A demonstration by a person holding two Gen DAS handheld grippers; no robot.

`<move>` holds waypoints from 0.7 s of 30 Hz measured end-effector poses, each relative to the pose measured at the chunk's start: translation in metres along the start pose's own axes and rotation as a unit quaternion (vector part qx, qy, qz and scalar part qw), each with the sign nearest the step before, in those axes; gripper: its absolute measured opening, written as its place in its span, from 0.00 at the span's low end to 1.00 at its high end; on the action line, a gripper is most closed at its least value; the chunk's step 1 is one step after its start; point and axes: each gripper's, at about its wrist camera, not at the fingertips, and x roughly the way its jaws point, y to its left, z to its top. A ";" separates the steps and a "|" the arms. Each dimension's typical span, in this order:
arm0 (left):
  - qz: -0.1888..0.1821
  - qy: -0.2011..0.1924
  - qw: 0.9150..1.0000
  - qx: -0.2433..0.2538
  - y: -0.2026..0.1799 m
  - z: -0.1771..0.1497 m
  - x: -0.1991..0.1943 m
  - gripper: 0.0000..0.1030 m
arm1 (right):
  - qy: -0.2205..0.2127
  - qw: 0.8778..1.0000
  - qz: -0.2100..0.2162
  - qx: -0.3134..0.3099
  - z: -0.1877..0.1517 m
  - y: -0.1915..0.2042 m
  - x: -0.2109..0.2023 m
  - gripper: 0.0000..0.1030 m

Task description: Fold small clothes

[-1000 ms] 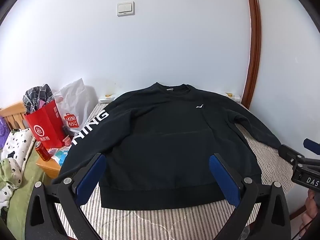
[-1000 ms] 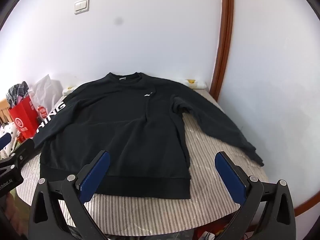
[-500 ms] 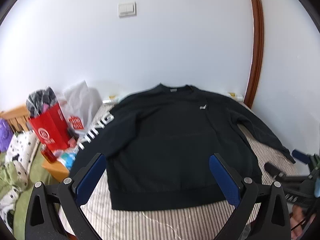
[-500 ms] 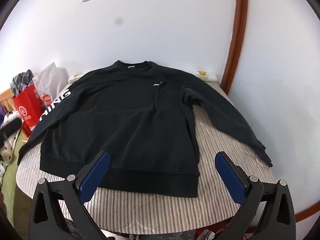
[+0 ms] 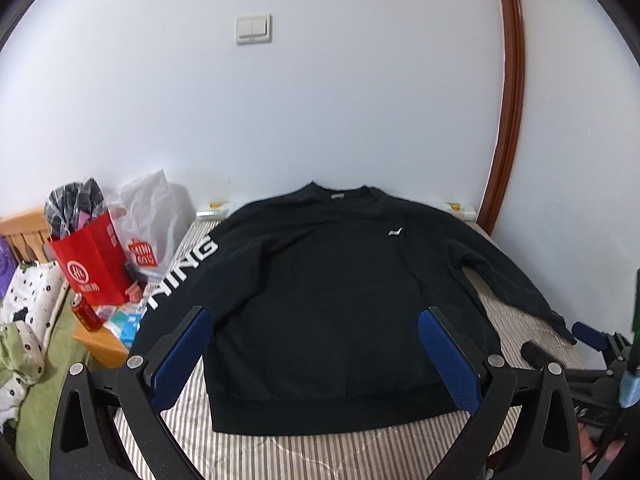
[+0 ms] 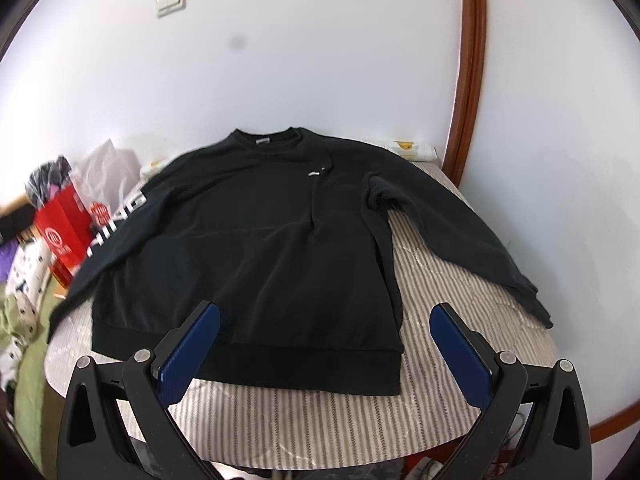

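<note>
A black long-sleeved sweatshirt (image 5: 320,300) lies spread flat, front up, on a surface covered with a grey-and-white striped cloth (image 5: 304,452) that stands against a white wall. Its collar points toward the wall and its ribbed hem lies nearest the cameras. A small white logo (image 5: 394,232) sits on the chest, and large white letters (image 5: 182,272) run down the sleeve on the left side of the view; that sleeve hangs off the edge of the surface. The other sleeve (image 6: 452,232) stretches out diagonally across the striped cloth toward the right edge, its cuff near the rim. The left tongs (image 5: 316,354) hover above the hem end of the sweatshirt, their blue-padded fingers spread wide apart and gripping nothing. The right tongs (image 6: 324,350) hover over the right-hand bottom corner of the sweatshirt, likewise spread wide and empty; in the left wrist view they show only partly at the far right edge. Beside the surface on the left stand a red paper shopping bag (image 5: 90,264), a white plastic bag (image 5: 150,220) and a red drinks can (image 5: 84,312). A white light switch (image 5: 253,29) is on the wall, and a brown wooden door frame (image 5: 508,100) rises on the right
</note>
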 end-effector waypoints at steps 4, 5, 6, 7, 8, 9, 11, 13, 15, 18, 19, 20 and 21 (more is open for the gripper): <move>0.009 0.007 1.000 -0.011 0.006 -0.005 0.009 1.00 | -0.004 1.000 0.006 0.001 0.001 0.000 -0.001 1.00; 0.007 0.011 1.000 -0.017 0.008 -0.006 0.010 1.00 | -0.005 1.000 0.007 0.002 0.000 0.000 -0.002 1.00; 0.004 0.012 1.000 -0.022 0.010 -0.007 0.011 1.00 | -0.005 1.000 0.009 0.004 0.000 -0.001 -0.002 1.00; 0.001 0.012 1.000 -0.025 0.012 -0.008 0.013 1.00 | -0.005 1.000 0.012 0.004 -0.001 -0.001 -0.002 1.00; 0.001 0.013 1.000 -0.026 0.013 -0.009 0.014 1.00 | -0.005 1.000 0.015 0.002 -0.001 0.001 -0.002 1.00; 0.004 0.017 1.000 -0.025 0.013 -0.009 0.015 1.00 | -0.007 1.000 0.016 0.001 -0.003 0.001 -0.003 1.00; 0.008 0.026 0.999 -0.020 0.012 -0.009 0.017 1.00 | -0.008 1.000 0.020 0.002 -0.004 0.000 -0.002 1.00; 0.013 0.031 0.999 -0.016 0.010 -0.008 0.015 1.00 | -0.006 1.000 0.028 0.003 -0.004 0.001 0.000 1.00; 0.016 0.020 1.000 -0.011 0.008 -0.006 0.008 1.00 | -0.003 1.000 0.029 0.002 -0.005 0.002 0.003 1.00; 0.014 0.015 1.000 -0.014 0.009 -0.005 0.003 1.00 | 0.005 1.000 0.026 0.002 -0.005 0.002 0.007 1.00; 0.012 0.016 1.000 -0.015 0.009 -0.006 0.002 1.00 | 0.004 1.000 0.027 0.004 -0.005 0.003 0.007 1.00; 0.011 0.013 1.000 -0.014 0.009 -0.006 0.002 1.00 | 0.002 1.000 0.030 0.006 -0.006 0.003 0.006 1.00; 0.012 0.012 1.000 -0.015 0.009 -0.007 0.001 1.00 | 0.001 0.999 0.033 0.006 -0.006 0.003 0.006 1.00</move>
